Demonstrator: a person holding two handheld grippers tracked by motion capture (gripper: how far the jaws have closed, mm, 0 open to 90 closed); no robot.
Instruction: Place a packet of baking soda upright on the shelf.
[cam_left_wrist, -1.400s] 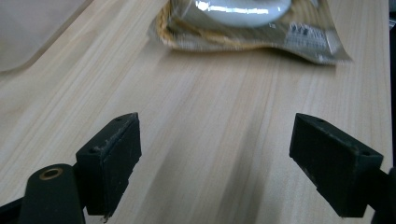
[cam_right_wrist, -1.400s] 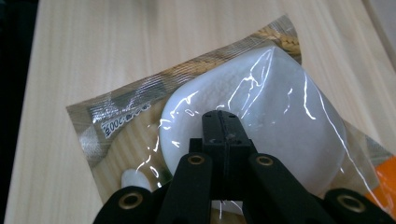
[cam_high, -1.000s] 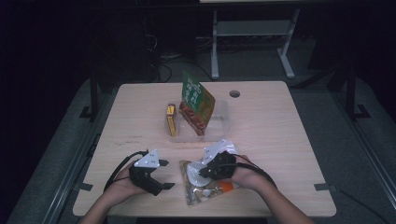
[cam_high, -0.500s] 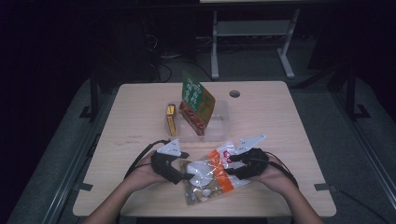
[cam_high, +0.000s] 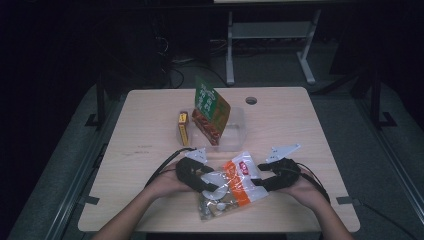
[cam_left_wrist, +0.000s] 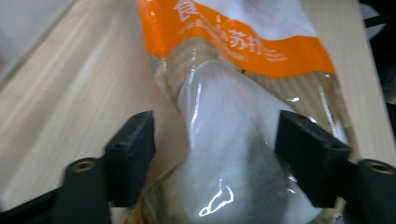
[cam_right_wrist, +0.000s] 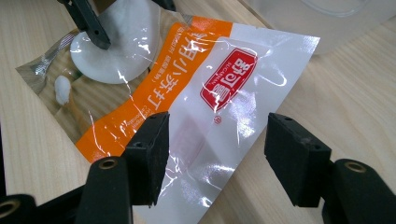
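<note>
Orange-and-white shiny plastic snack bag lies between both grippers, left gripper just closing, right gripper just opening, neither pinching yet; next, squeeze it.

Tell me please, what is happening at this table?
A person works a crinkly orange-and-white plastic snack bag lying flat on the wooden table. The left gripper has just been closing around its clear end; the right gripper has just been opening, jaws astride the white end. Neither pinches it.
</note>
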